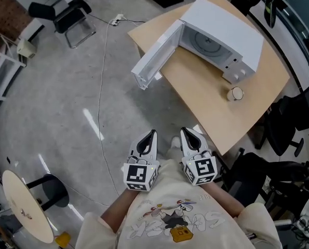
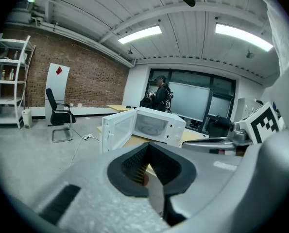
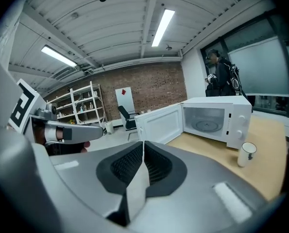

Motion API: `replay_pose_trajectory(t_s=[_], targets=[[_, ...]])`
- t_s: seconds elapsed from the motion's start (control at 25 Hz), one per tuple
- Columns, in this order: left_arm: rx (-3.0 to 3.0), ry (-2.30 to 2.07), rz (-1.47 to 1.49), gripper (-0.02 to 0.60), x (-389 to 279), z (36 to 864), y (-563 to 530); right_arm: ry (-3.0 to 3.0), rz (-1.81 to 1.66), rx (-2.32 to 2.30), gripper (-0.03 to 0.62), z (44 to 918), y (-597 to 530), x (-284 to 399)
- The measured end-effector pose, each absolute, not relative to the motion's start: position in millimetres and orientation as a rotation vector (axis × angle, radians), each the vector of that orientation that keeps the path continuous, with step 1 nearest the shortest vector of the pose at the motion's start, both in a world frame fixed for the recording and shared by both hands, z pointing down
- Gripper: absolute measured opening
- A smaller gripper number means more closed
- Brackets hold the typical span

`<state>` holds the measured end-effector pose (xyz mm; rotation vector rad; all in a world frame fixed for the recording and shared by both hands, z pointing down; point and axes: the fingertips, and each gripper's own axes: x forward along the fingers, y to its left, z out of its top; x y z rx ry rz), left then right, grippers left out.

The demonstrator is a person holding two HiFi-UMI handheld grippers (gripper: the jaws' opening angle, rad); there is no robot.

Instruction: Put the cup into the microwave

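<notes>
Left gripper (image 1: 153,133) & right gripper (image 1: 185,132): both jaws closed, nothing between, held side by side near person's chest.
Farther off, on wooden table (image 1: 201,95), cup (image 1: 236,94) stands upright just beside microwave (image 1: 224,38), outside it; microwave door (image 1: 155,60) is wide open.

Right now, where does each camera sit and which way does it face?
Head view: on the person's head, looking steeply down at the light wooden table, open white microwave and white cup; the left gripper, right gripper and cream shirt show.
Left gripper view: on the left gripper, looking along its shut jaws toward the microwave; the right gripper shows.
Right gripper view: on the right gripper, along its shut jaws toward microwave and cup; the left gripper shows.
Both gripper views share the microwave.
</notes>
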<state>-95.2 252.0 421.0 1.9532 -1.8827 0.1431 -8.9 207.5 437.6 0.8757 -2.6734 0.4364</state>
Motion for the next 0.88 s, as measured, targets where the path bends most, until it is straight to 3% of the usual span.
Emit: replay_pose_trajectory(t_s=[0.44,0.88], targets=[[1.984,-1.612,0.161,0.005,-97,463,271,-2.436,0.487,1.348,0.015,460,223,51],[2.108,-1.582,0.215,0.005,-48,459,137,-2.428,0.524,1.480,0.015,464,94,108]])
